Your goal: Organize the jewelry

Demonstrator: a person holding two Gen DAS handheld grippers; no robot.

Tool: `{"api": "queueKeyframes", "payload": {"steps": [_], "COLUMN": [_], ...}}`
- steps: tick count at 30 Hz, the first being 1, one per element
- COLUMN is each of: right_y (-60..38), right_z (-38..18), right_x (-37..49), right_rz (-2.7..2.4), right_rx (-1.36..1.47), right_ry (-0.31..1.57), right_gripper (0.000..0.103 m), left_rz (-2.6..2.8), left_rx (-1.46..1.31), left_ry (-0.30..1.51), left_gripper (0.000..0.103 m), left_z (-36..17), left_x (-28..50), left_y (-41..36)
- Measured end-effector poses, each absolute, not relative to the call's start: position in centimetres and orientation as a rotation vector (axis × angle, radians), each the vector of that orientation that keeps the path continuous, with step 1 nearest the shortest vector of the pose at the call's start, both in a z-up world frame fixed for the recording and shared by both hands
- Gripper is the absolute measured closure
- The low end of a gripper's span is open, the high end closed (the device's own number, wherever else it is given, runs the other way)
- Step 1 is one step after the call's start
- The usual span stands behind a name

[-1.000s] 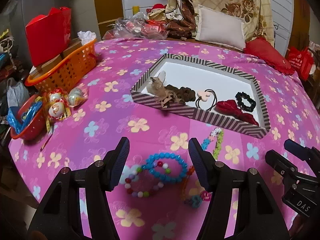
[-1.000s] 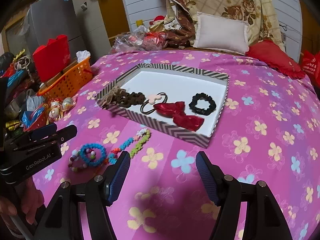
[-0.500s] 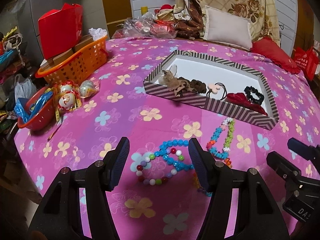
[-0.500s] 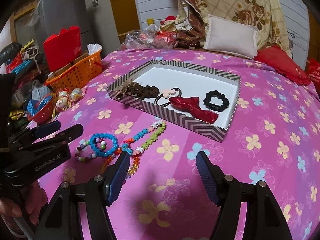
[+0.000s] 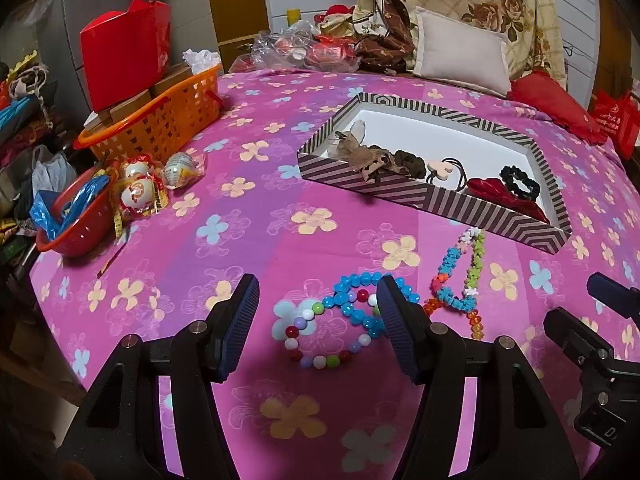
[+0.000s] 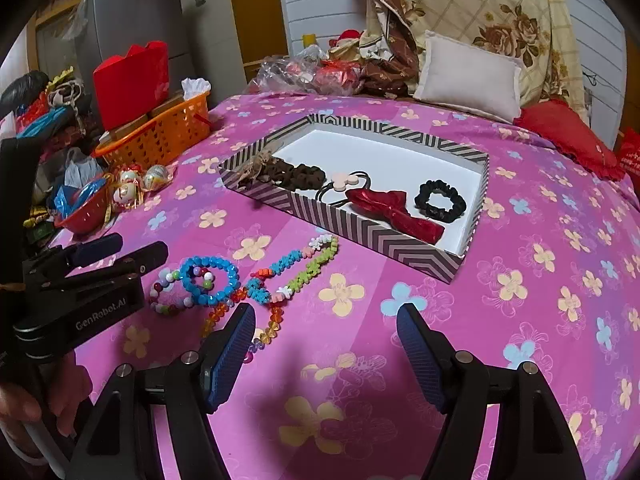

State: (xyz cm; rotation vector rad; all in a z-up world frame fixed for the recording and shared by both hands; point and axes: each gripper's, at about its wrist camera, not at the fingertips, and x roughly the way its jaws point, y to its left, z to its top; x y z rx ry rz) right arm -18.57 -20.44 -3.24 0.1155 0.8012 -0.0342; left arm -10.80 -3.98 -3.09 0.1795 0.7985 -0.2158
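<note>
A striped box (image 5: 416,196) (image 6: 372,232) on the pink flowered bedspread holds brown scrunchies (image 6: 296,176), a pink-flower hair tie (image 6: 344,180), a red bow (image 6: 396,208) and a black scrunchie (image 6: 440,200). In front of it lie a blue bead bracelet (image 5: 352,296) (image 6: 208,276), a multicoloured round-bead bracelet (image 5: 320,344), a flower-bead necklace (image 5: 460,272) (image 6: 296,272) and an orange bead strand (image 6: 240,320). My left gripper (image 5: 316,320) is open just above and behind the bracelets. My right gripper (image 6: 326,344) is open and empty over the bedspread, right of the beads.
An orange basket (image 5: 160,120) with a red box (image 5: 124,48), a red bowl (image 5: 76,220) and wrapped round ornaments (image 5: 140,192) sit at the bed's left edge. Pillows (image 5: 460,52) and bags lie at the far end.
Both grippers have drawn back toward the near edge of the bed, so the box and beads look farther away. Both stay open; no object moved.
</note>
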Motion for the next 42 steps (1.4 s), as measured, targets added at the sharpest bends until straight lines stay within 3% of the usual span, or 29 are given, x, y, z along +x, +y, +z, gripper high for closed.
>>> {"api": "queueKeyframes", "payload": {"steps": [24, 42], "right_y": [-19.9, -19.3], "right_z": [-4.0, -5.4], "right_x": [-18.3, -17.6], "right_rz": [-0.023, 0.008], "right_rx": [0.099, 0.092], "right_ry": [0.835, 0.879], "right_gripper": [0.032, 0.032], "left_rz": [-0.217, -0.232], "left_rx": [0.135, -0.087], "left_ry": [0.823, 1.038], "left_gripper": [0.042, 0.042], "left_z": [-3.2, -5.5], "left_x": [-10.1, -6.6], "left_y": [-1.9, 2.3]}}
